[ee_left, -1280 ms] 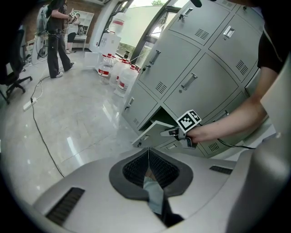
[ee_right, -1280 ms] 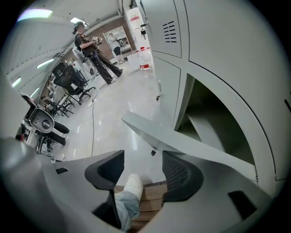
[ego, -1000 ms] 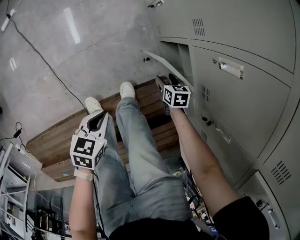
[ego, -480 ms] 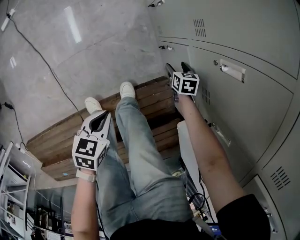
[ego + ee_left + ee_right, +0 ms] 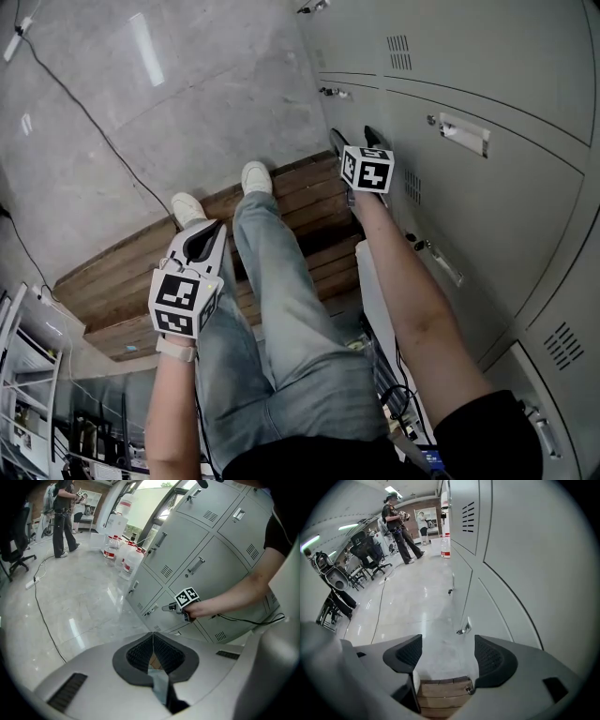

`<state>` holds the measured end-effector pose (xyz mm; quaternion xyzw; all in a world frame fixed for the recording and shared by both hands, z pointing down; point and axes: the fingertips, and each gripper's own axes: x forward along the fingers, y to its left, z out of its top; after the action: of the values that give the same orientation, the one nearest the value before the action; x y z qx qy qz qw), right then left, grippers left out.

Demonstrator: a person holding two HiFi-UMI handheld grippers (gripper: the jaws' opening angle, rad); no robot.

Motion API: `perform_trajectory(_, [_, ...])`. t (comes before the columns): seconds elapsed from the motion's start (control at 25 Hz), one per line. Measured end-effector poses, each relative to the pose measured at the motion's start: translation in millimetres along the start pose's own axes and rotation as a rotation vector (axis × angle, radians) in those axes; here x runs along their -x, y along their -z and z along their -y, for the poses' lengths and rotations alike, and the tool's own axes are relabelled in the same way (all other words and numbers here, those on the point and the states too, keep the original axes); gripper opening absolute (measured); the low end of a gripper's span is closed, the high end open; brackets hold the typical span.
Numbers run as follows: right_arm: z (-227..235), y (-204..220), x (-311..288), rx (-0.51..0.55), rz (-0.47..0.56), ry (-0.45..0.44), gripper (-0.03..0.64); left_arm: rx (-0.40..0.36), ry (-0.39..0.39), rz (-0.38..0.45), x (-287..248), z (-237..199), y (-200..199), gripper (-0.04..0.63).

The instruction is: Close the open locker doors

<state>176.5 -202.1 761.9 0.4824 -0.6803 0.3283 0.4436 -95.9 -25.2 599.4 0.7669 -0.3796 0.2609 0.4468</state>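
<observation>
Wooden pallet [image 5: 122, 281] and cable [image 5: 94, 125] on floor [image 5: 216, 84]

lockers [image 5: 506, 216] pale grey | wooden platform [image 5: 300, 202] brown | jeans [image 5: 281, 319] faded blue | shoes [image 5: 254, 177] white | floor [image 5: 187, 112] grey, mottled

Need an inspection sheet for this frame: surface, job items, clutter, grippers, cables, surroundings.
Surface: grey polished floor; the person stands on a wooden pallet.
Job's things: lockers; the doors in view sit flush. Pale panel under the right arm, cannot tell if it is a door.
Clutter: water bottles by the lockers.
Grippers: right gripper near a locker door, jaws apart and just been opening, nothing between them. Left gripper beside the leg, shut, empty.
Cables: black cable across the floor; cable tangle by the locker base.
Surroundings: another person, office chairs, shelving.
</observation>
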Motion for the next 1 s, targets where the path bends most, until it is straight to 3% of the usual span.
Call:
perform_trajectory(0.2, [-36.7, -0.5, 28.4, -0.006, 0.016, -0.077, 0.341, 0.018, -0.011, 0.035, 15.7, -2.3, -3.4, 0.02])
perform_trajectory(0.64, [-173.2, -54.1, 162.2, 0.048, 0.139, -0.252, 0.049, 0.02, -0.051, 0.105, 108.6, -11.0, -26.6, 0.019])
perform_trajectory(0.88, [-256.4, -114.2, 259.5, 0.109, 0.243, -0.376, 0.028, 0.03, -0.09, 0.238, 199.8, -23.5, -63.3, 0.018])
perform_trajectory(1.0, [-285.0, -139.5, 311.4, 0.143, 0.299, -0.428, 0.028, 0.001, -0.117, 0.298, 241.9, -17.6, -76.9, 0.018])
